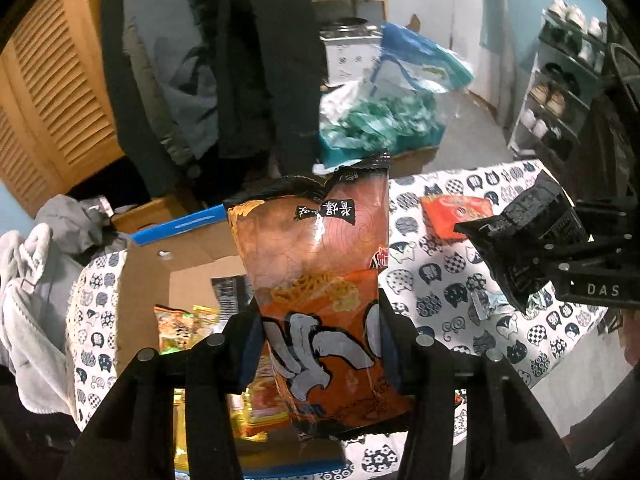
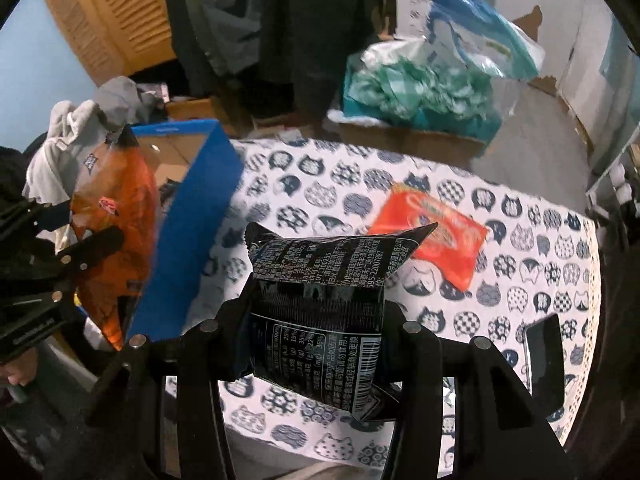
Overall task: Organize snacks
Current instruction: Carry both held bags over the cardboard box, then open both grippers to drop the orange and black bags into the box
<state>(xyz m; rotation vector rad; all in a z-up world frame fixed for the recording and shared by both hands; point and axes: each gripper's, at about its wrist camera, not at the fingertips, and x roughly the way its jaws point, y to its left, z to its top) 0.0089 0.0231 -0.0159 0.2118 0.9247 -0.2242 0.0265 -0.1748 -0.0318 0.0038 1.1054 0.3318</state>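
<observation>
1. Your left gripper (image 1: pixel 320 344) is clamped on an orange noodle packet (image 1: pixel 320 264), its jaws pressing the packet's lower sides so the packet stands up between the fingers, clear of the table.
2. Your right gripper (image 2: pixel 316 344) is clenched on a black snack packet (image 2: pixel 320 300), printed back and barcode facing the camera; it too hangs above the cloth, not resting on it.
3. Just beside your left gripper, below and to its left in the left wrist view, sits an open cardboard box (image 1: pixel 192 248) with a blue outer wall; yellow and orange snack packs (image 1: pixel 188 324) lie inside it.
4. From the right wrist view, the orange noodle packet hangs over the box's near side.
5. The table (image 2: pixel 340 184) wears a white cloth printed with cat heads.
6. A red snack packet (image 2: pixel 432 240) lies flat on the cloth, beyond the black one and apart from the box.
7. A dark phone (image 2: pixel 544 364) lies near the table's right edge.
</observation>
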